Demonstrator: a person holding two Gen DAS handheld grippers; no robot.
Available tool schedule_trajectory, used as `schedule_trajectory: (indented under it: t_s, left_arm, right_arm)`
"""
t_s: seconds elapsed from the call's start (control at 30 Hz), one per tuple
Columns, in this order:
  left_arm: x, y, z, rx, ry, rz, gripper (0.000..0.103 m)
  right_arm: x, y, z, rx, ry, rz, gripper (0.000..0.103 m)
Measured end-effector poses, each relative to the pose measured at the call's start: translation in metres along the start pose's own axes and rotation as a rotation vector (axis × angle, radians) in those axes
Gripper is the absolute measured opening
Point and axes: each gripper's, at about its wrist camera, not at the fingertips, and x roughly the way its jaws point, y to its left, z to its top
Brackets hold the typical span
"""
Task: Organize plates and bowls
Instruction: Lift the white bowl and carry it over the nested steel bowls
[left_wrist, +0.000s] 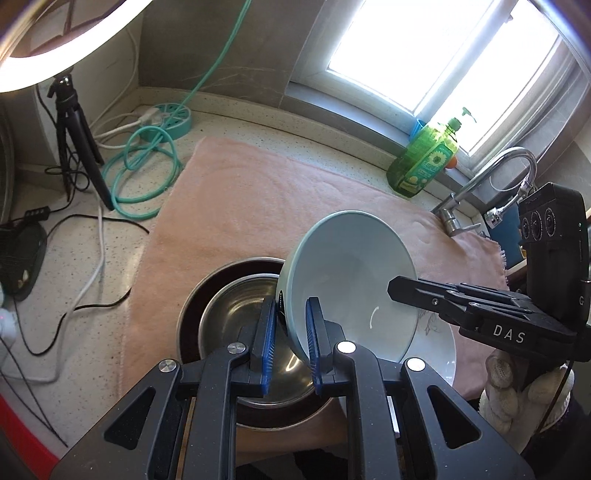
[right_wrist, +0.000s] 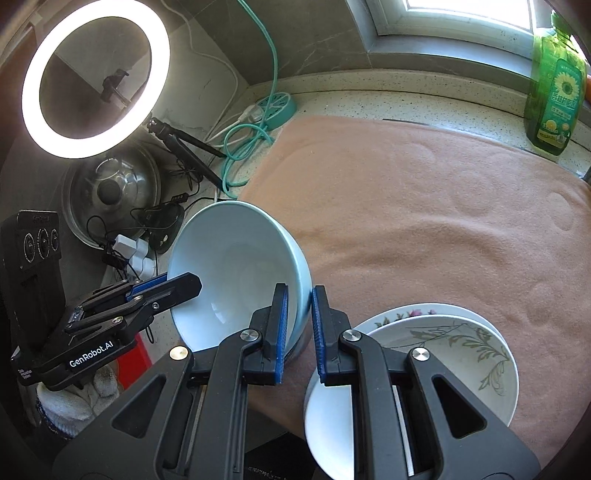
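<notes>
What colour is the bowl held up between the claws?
Pale blue-green bowl, white inside; clearest in the right wrist view.

Speckled stone countertop (left_wrist: 92, 280) carries a pink towel (left_wrist: 258, 206), coiled teal hose (left_wrist: 147, 173), green detergent bottle (left_wrist: 424, 158), black tripod (left_wrist: 77, 129) and loose cables (left_wrist: 88, 295).

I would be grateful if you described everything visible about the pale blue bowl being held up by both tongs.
The pale blue bowl is round, glossy and looks ceramic, with a paler, empty inside and a dark mark on its outer wall near the rim. It is off the towel and tipped steeply on edge. The left tongs are shut on one side of its rim, one pad inside and one outside; the right tongs are shut on the opposite side. It hangs above nested steel bowls and beside stacked white dishes.
</notes>
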Motion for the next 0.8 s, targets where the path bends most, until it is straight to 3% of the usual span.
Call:
schedule_trajectory:
  t_s: [0.3,0.8]
  left_arm:
    - [-0.002,0.031,-0.014,-0.062,0.029,0.009,0.014]
    - [0.003,0.046,-0.022,-0.111,0.076,-0.005,0.014]
  right_arm:
    - [0.028,0.015,-0.004,-0.011,0.063,0.003,0.013]
    - [0.046,0.014,-0.006,0.015,0.119,0.001,0.013]
